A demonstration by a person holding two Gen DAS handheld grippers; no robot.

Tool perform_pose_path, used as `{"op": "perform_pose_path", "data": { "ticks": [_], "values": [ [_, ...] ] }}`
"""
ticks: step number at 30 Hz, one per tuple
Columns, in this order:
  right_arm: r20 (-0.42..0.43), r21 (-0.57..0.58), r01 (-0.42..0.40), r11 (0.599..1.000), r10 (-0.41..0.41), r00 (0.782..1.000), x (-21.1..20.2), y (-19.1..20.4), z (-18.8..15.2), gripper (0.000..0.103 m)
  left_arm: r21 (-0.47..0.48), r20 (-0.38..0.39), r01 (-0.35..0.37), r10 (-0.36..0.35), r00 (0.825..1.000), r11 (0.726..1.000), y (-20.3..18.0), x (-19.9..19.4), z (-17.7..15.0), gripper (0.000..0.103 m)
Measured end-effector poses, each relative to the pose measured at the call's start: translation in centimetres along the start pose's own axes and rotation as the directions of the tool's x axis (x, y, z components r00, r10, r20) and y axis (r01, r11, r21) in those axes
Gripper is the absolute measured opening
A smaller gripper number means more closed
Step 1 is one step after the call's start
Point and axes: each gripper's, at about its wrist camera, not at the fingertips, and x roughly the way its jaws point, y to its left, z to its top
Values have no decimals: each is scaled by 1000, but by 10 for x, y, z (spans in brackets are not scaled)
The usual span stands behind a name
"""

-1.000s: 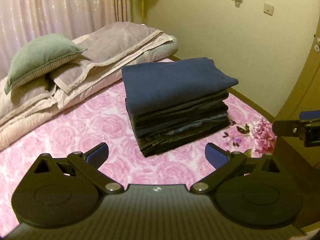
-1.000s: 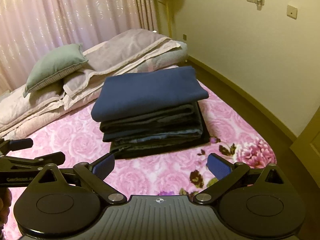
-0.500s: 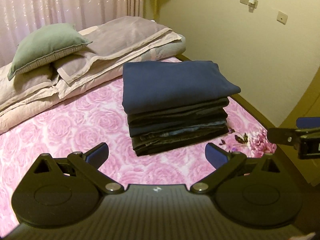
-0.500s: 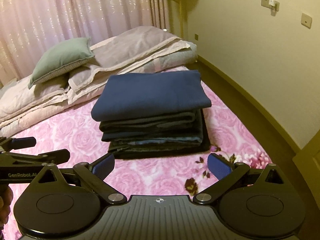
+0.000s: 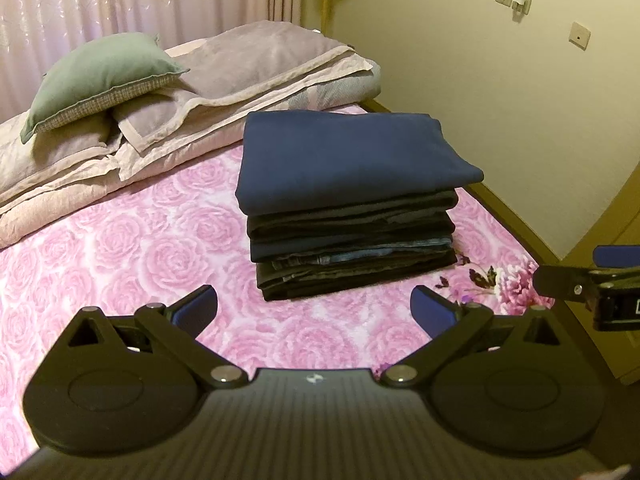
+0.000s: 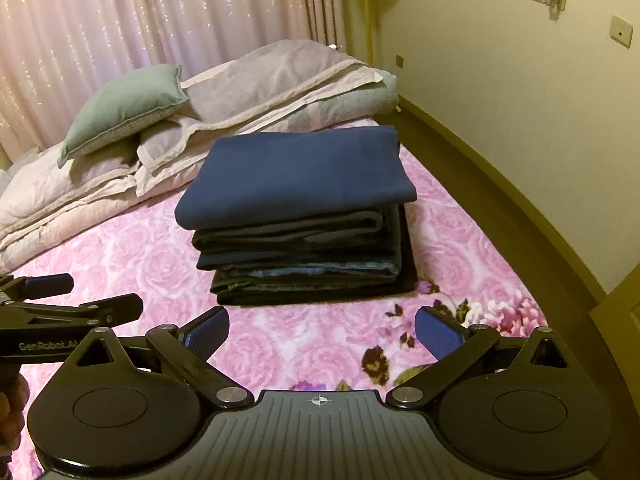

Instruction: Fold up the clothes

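Observation:
A neat stack of folded dark clothes (image 5: 352, 236) sits on the pink rose bedspread (image 5: 132, 248), with a navy blue folded piece (image 5: 344, 156) on top. The stack also shows in the right wrist view (image 6: 304, 256), with the navy piece (image 6: 300, 176) on top. My left gripper (image 5: 314, 312) is open and empty, held short of the stack's near side. My right gripper (image 6: 322, 332) is open and empty, also short of the stack. Each gripper shows at the edge of the other's view: the right one (image 5: 592, 280), the left one (image 6: 60, 296).
A folded grey-pink quilt (image 5: 224, 92) and a green pillow (image 5: 100, 76) lie at the back of the bed, before pink curtains (image 6: 160, 24). A cream wall (image 5: 500, 80) with sockets runs along the right. The bed's right edge drops to a brown floor strip (image 6: 500, 184).
Both grippers have drawn back and risen slightly, so the stack sits a little farther and lower in view. Both stay open and empty. The stack has not moved.

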Motion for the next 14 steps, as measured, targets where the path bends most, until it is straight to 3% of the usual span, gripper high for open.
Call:
{"op": "perform_pose_path", "data": {
  "ticks": [14],
  "values": [
    [-5,18,-14,1000,14,1000,4,-1,-1,102,14,1,-14,14,1000,1000,-6,5,3,102]
  ]
}}
